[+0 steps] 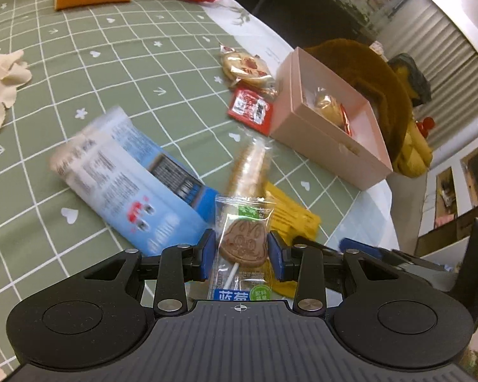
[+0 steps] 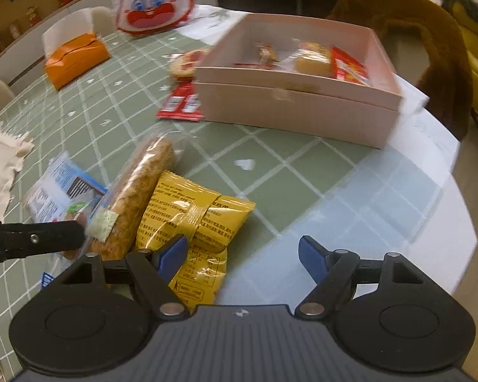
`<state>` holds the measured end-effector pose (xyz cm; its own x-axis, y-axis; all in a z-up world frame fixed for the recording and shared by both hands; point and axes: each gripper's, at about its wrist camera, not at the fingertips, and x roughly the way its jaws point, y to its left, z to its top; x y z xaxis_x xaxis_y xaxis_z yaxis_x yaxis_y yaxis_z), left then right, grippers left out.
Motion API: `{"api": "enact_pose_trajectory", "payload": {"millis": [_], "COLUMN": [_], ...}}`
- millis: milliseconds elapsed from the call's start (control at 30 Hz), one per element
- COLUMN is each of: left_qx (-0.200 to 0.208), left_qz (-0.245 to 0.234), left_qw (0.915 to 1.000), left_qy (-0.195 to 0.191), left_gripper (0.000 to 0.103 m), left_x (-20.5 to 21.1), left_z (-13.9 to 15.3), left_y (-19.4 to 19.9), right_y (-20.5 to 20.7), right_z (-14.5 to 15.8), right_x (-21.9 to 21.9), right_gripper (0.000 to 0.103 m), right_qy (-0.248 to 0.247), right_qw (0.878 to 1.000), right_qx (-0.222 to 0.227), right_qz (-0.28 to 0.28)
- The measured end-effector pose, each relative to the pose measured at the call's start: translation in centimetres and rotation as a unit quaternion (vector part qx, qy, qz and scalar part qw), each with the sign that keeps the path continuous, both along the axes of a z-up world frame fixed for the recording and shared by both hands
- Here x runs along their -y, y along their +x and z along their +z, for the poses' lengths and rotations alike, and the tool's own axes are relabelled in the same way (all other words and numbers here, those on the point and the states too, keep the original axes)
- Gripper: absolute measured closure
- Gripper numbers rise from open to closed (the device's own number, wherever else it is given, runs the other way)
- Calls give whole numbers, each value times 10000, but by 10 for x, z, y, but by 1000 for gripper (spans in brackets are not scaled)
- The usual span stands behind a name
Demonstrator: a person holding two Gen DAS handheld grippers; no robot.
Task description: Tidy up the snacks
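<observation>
My left gripper (image 1: 241, 248) is shut on a wrapped chocolate lollipop (image 1: 243, 243), held just above the green checked tablecloth. Beyond it lie a blue-white packet (image 1: 133, 178), a long clear-wrapped bread stick (image 1: 248, 168) and a yellow packet (image 1: 290, 219). The pink box (image 1: 331, 127) stands to the right with a few snacks inside. My right gripper (image 2: 242, 254) is open and empty, its left finger over the yellow packet (image 2: 191, 222). The bread stick (image 2: 140, 191) lies left of that packet. The pink box (image 2: 302, 108) stands ahead. The left gripper's arm (image 2: 35, 238) shows at the left edge.
A red sachet (image 1: 251, 109) and a round wrapped cake (image 1: 247, 68) lie beside the box. An orange tissue box (image 2: 76, 59) and a red-white cartoon bag (image 2: 153, 0) stand at the far side. A cream cloth (image 1: 0, 89) lies left. The table edge (image 2: 443, 191) curves right, with a brown chair (image 2: 430, 47) behind.
</observation>
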<state>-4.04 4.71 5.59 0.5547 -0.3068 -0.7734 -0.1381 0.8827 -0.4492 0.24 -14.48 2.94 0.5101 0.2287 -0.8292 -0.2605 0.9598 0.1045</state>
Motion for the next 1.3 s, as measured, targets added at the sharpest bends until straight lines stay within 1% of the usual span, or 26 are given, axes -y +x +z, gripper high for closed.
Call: {"api": "enact_pose_trajectory", "payload": {"millis": [167, 333, 400, 467, 533, 600, 667, 700, 767, 833, 900, 933, 967, 1033, 1100, 1133, 1233, 1300], "left_qx": [7, -16, 3, -5, -52, -100, -94, -85, -105, -147, -244, -277, -295, -287, -271, -269, -280, -286], "left_qz": [37, 35, -62, -261, -447, -407, -253, -196, -139, -157, -162, -162, -165, -172, -187, -198, -195, -213], "left_qw": [9999, 9996, 9992, 9988, 9984, 9991, 9996, 9997, 9995, 9988, 9987, 9987, 9986, 9985, 9986, 9986, 9987, 9987], "left_qy": [-106, -295, -388, -422, -337, -117, 57, 71, 252, 432, 412, 395, 405, 425, 414, 410, 368, 355], "left_gripper": [62, 62, 62, 62, 62, 62, 62, 62, 62, 62, 62, 62, 62, 62, 62, 62, 62, 62], "left_x": [-5, -4, 2, 13, 24, 27, 23, 19, 15, 13, 11, 11, 11, 13, 14, 14, 14, 15], "left_z": [0, -2, -2, -3, -7, -11, -14, -15, -16, -18, -21, -23, -23, -22, -20, -19, -20, -20], "left_y": [-7, -11, -9, -3, 4, 6, 7, 7, 7, 6, 4, 3, 2, 1, 0, 0, -1, 0], "right_y": [-1, -5, -8, -8, -7, -6, -8, -9, -9, -3, 9, 17, 22, 31, 31, 29, 23, 23], "right_z": [3, 4, 4, 1, -2, -1, 4, 7, 12, 14, 14, 13, 12, 7, 1, 0, 2, 4], "right_x": [-14, 3, 14, 23, 33, 42, 45, 43, 37, 29, 19, 13, 8, -6, -13, -14, -6, 6], "right_gripper": [25, 25, 25, 25, 25, 25, 25, 25, 25, 25, 25, 25, 25, 25, 25, 25, 25, 25], "right_qy": [-76, -291, -352, -504, -592, -420, -148, -16, 289, 619, 883, 940, 938, 726, 545, 490, 353, 294], "right_qw": [9997, 9993, 9992, 9986, 9982, 9990, 9998, 9999, 9994, 9975, 9949, 9939, 9938, 9954, 9962, 9967, 9975, 9980], "right_qx": [21, 17, 38, 53, 29, -63, -113, -134, -211, -336, -482, -547, -573, -628, -659, -600, -452, -410], "right_qz": [243, 218, 210, 175, 15, -121, -85, -51, 8, -63, -118, -151, -146, -41, 130, 238, 424, 393]}}
